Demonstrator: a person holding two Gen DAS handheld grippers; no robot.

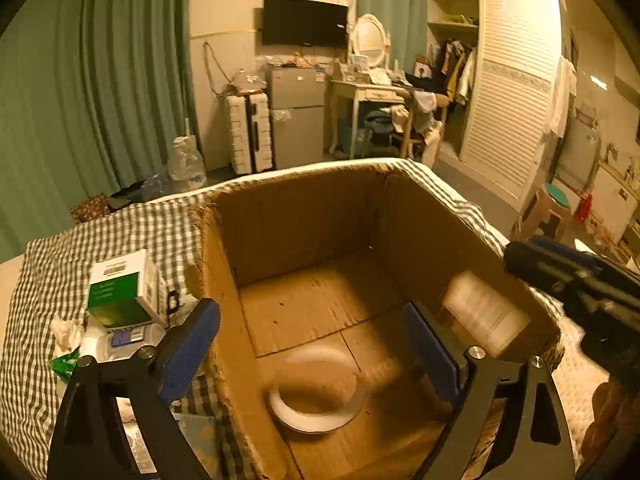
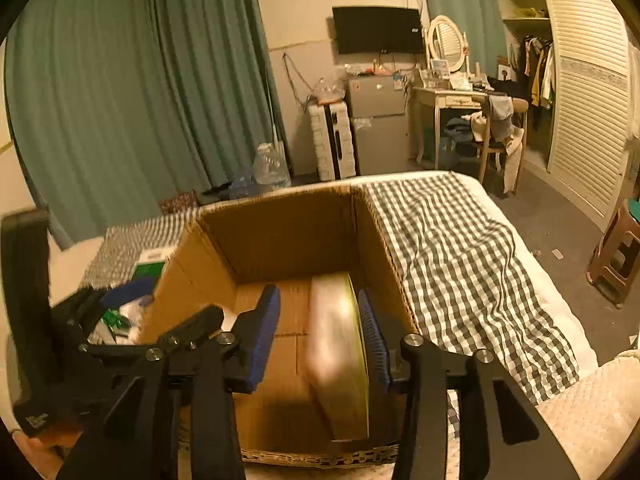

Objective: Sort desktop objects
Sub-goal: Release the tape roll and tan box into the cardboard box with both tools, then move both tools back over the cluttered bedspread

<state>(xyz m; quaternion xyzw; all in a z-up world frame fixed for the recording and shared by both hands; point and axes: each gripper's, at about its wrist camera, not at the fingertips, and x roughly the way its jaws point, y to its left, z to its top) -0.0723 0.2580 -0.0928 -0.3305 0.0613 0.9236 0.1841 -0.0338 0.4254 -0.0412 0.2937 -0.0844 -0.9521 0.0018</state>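
Blurred white tape ring [image 1: 316,396] smears on the box floor; pale rectangular packet [image 2: 340,344] too streaked to read.

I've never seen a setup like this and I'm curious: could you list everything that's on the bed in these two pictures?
Cardboard box: one, brown, open, on the checked cloth.
Tape roll: one, white, blurred, low inside the box.
Pale packet: one, blurred, inside the box between the right gripper's jaws, not pressed.
Green and white carton: one, left of the box.
Small bottle: one, whitish, lying by the carton.
Checked cloth: one, green and white, over the bed.
Left gripper: black, blue pads, open.
Right gripper: same, open.
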